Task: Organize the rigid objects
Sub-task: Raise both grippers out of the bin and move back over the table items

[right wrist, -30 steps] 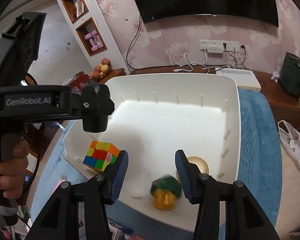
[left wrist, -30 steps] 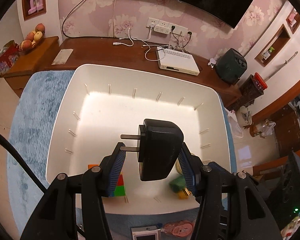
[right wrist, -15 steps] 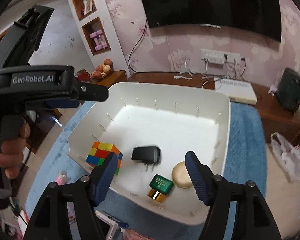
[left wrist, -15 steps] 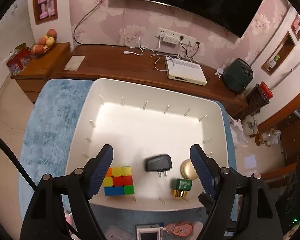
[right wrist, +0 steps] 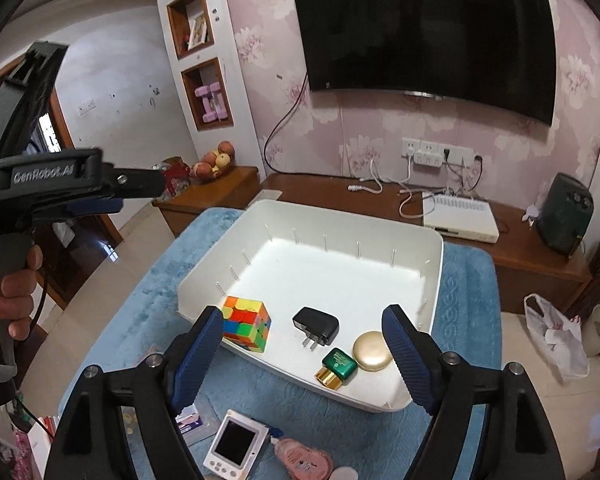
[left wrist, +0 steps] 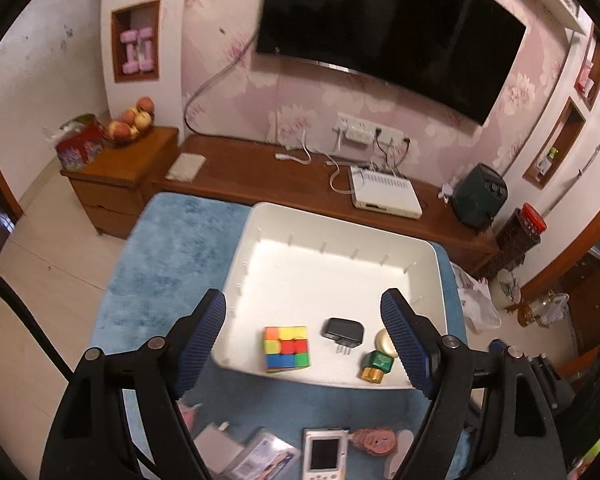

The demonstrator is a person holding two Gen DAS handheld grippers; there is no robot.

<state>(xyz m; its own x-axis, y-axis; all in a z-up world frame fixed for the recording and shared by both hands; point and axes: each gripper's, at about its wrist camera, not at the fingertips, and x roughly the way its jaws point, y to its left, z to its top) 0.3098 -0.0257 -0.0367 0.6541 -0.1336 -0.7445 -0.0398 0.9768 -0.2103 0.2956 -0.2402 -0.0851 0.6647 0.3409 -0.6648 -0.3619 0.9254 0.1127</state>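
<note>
A white tray point(left wrist: 320, 276) point(right wrist: 340, 276) rests on a blue mat. Along its near side lie a colourful puzzle cube point(left wrist: 287, 348) point(right wrist: 246, 323), a black plug charger point(left wrist: 342, 331) point(right wrist: 316, 325), a green bottle with a gold cap point(left wrist: 377, 365) point(right wrist: 338, 366) and a round gold compact point(left wrist: 385, 342) point(right wrist: 371, 355). My left gripper point(left wrist: 302, 300) hangs open above the tray's near edge, holding nothing. My right gripper point(right wrist: 303, 314) is also raised above it, its jaws opening with nothing between them. A hand point(right wrist: 16, 300) holds the left gripper's handle at the far left of the right wrist view.
On the mat in front of the tray lie a white handheld device point(left wrist: 326, 454) point(right wrist: 236, 446), a pink item point(left wrist: 376, 440) point(right wrist: 300, 460) and a clear case point(left wrist: 260, 456). Behind the tray runs a wooden bench point(left wrist: 260, 176) with a white box point(left wrist: 384, 194) and cables.
The left gripper let go of the black charger, which now lies in the tray. Both grippers widened, rose and pulled back from the tray.
</note>
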